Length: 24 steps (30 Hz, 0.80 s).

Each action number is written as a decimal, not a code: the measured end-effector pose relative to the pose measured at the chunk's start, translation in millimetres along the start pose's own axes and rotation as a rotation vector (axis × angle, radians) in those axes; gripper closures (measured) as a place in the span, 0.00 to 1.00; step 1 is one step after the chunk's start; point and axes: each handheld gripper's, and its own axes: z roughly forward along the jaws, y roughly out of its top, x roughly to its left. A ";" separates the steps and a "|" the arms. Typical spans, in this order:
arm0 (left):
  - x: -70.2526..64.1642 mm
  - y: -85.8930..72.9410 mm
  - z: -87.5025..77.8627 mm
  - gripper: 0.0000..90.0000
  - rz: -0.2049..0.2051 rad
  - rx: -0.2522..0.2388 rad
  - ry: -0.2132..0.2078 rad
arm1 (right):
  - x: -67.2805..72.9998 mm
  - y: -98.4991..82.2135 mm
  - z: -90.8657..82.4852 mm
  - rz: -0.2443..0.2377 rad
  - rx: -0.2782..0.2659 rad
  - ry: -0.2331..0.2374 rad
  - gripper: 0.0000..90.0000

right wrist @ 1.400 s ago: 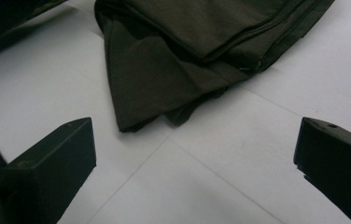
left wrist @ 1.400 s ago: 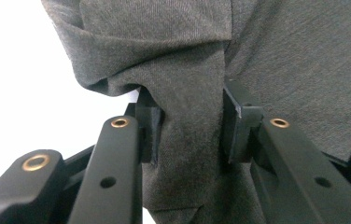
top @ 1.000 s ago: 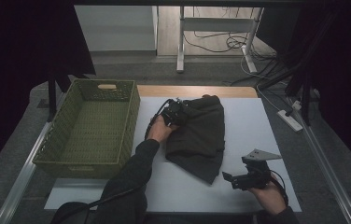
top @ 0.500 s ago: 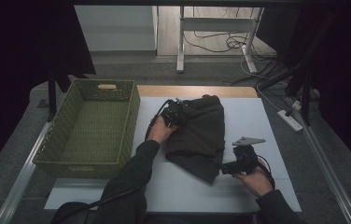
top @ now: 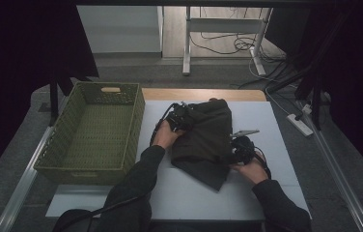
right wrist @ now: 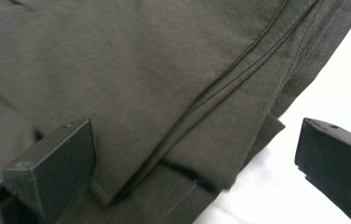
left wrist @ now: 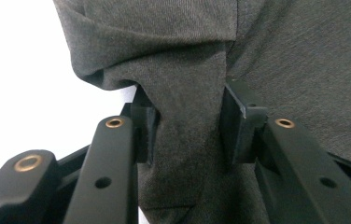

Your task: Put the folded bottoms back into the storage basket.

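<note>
**Right jaws straddle the cloth's near edge**

The right gripper (top: 236, 151) stands wide apart at the near right edge of the folded cloth (top: 203, 142); one jaw rides on the layers, the other over bare table (top: 276, 125). The hem runs diagonally away between them. Farther off, the left gripper (left wrist: 185, 126) is clamped on a bunched fold, its jaws having just eased slightly. The basket (top: 49, 162) waits left.

I'm seeing the dark grey-brown garment (top: 204, 140) lying folded and rumpled, a bunched fold sitting between my left tongs (left wrist: 187, 128), its stitched hem edge resting between my right tongs (right wrist: 197, 154).
</note>
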 end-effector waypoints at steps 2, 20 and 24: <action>0.3 -0.2 0.1 0.67 -0.003 -0.001 -0.002 | -2.0 1.3 6.9 0.005 0.019 -0.001 0.00; 0.8 1.8 0.7 0.66 -0.055 0.015 -0.011 | 11.5 11.1 23.3 -0.097 0.093 0.055 0.16; 1.2 1.2 0.5 0.68 -0.068 0.009 -0.015 | 11.4 14.1 20.7 -0.096 0.092 0.098 0.38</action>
